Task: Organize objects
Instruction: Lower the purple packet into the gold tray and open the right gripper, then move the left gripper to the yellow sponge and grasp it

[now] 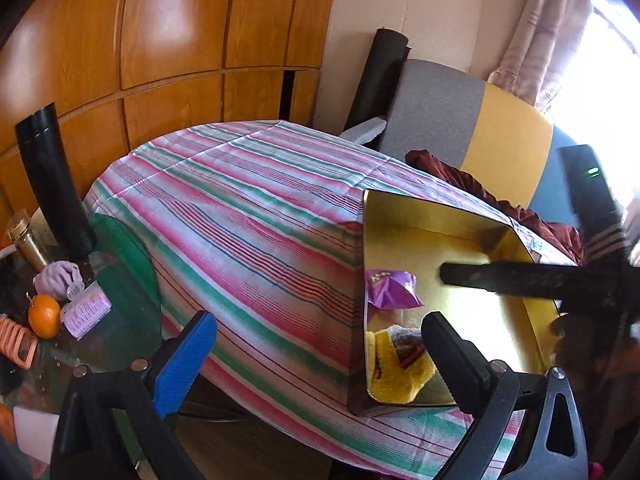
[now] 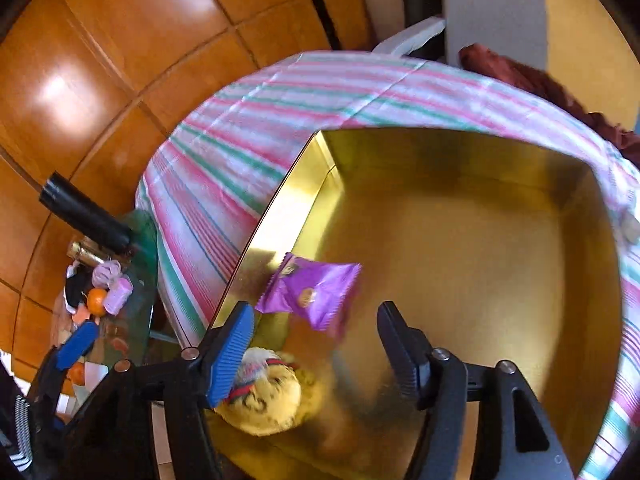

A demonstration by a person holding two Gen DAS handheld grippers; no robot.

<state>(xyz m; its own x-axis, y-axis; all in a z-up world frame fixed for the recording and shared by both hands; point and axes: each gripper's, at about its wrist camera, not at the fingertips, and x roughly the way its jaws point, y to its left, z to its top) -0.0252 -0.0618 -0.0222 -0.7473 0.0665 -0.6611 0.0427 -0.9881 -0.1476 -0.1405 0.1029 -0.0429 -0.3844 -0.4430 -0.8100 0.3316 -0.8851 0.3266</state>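
A: Quick pass. The gold box [image 2: 460, 240] sits on the striped tablecloth [image 1: 240, 208] at the near right side of the table. Two things are in it: a purple snack packet [image 2: 312, 288] by the left wall and a yellow knit item [image 2: 264, 400] in the near left corner.

B: Packet touching the yellow one?

A: Close to it; I can't tell if they touch. The packet looks slightly blurred and may not be fully settled.

B: Grippers?

A: The right gripper [image 2: 316, 344] is above the box with its jaws apart and nothing between them; the packet lies just beyond the fingertips. The left gripper [image 1: 320, 356] hangs at the box's near left edge, spread wide and empty. Its black finger [image 1: 452, 360] overlaps the yellow item in the picture, but it's no grip.

B: So how far along?

A: I'd say partway, with two items boxed. Most of the box floor is bare.

B: What's left?

A: Probably the clutter on the green glass side table [image 1: 124, 248]: an orange [image 1: 44, 316], a lilac packet [image 1: 86, 314], a pale purple cloth [image 1: 58, 280] and a gold bottle [image 1: 26, 240]. Which of these belong in the box is a guess. The tablecloth itself has nothing loose on it.
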